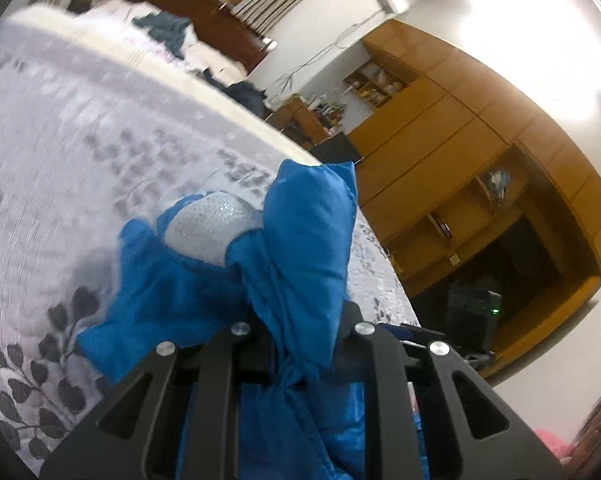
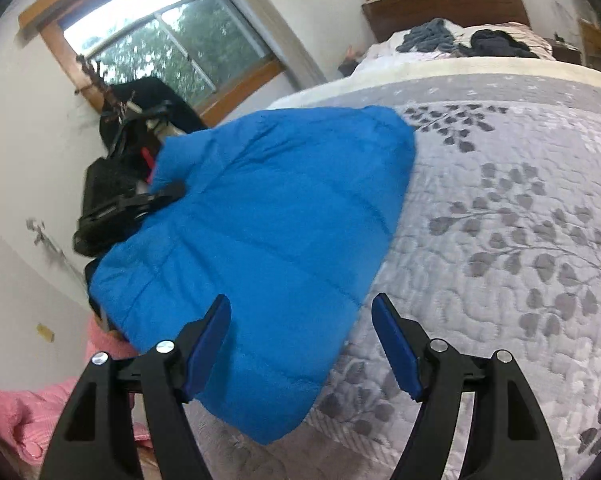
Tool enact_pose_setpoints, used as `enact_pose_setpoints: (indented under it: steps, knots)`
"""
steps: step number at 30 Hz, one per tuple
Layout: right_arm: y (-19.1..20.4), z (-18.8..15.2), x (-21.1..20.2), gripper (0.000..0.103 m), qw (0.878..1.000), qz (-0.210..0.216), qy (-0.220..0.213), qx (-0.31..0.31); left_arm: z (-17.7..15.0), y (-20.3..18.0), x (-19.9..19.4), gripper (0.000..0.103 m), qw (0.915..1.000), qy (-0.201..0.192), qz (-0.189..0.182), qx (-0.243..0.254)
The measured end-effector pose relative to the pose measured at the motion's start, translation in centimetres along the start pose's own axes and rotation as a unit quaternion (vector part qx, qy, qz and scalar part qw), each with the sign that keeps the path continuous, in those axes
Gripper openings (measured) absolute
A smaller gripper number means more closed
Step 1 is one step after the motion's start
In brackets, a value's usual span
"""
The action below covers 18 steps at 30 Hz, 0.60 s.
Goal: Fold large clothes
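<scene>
A blue padded jacket (image 1: 300, 240) with a silvery lining (image 1: 212, 224) is bunched up in the left wrist view, lifted over the grey leaf-patterned bedspread (image 1: 80, 152). My left gripper (image 1: 300, 344) is shut on a fold of the jacket, whose cloth hides the fingertips. In the right wrist view the jacket (image 2: 268, 220) spreads in a wide quilted sheet over the bed's left edge. My right gripper (image 2: 300, 336) stands open just short of the jacket's near hem, with blue pads (image 2: 208, 344) showing and nothing between them. My left gripper (image 2: 140, 204) also shows at the jacket's far left edge.
Dark clothes (image 2: 460, 40) lie heaped at the far end of the bed by a brown headboard (image 2: 440, 4). A pink cloth (image 2: 40, 412) lies low on the left. Wooden cabinets (image 1: 480, 160) line the wall beyond the bed's edge. A window (image 2: 160, 44) is at the left.
</scene>
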State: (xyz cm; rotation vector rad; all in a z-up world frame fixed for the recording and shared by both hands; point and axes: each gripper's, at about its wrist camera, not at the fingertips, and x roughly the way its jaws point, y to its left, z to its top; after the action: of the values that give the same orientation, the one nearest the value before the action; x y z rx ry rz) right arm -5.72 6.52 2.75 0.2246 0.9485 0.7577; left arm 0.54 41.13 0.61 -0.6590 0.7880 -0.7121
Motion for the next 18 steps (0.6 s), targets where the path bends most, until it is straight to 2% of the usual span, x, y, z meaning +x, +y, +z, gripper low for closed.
enact_pose_setpoints:
  steps: [3, 6, 10, 14, 18]
  knots:
    - [1.2, -0.2, 1.9, 0.074, 0.999, -0.027, 0.024, -0.018, -0.8, 2.7, 0.8, 0.017, 0.9996, 0.017, -0.006, -0.021]
    - [1.7, -0.4, 3.4, 0.075, 0.998, -0.046, 0.04, -0.024, -1.1, 4.2, 1.2, 0.02, 0.999, 0.017, -0.021, -0.034]
    - [1.5, -0.7, 4.5, 0.076, 0.997, -0.05, 0.051, -0.013, -1.3, 5.3, 2.0, 0.024, 0.9995, 0.02, -0.004, -0.023]
    - [0.9, -1.1, 5.7, 0.081, 0.997, -0.051, 0.062, 0.003, -1.5, 6.1, 2.2, 0.032, 0.9991, 0.02, -0.001, -0.036]
    - [0.8, -1.2, 5.0, 0.08, 0.997, -0.042, 0.061, 0.014, -1.3, 5.4, 1.0, 0.04, 0.9984, 0.021, 0.024, -0.047]
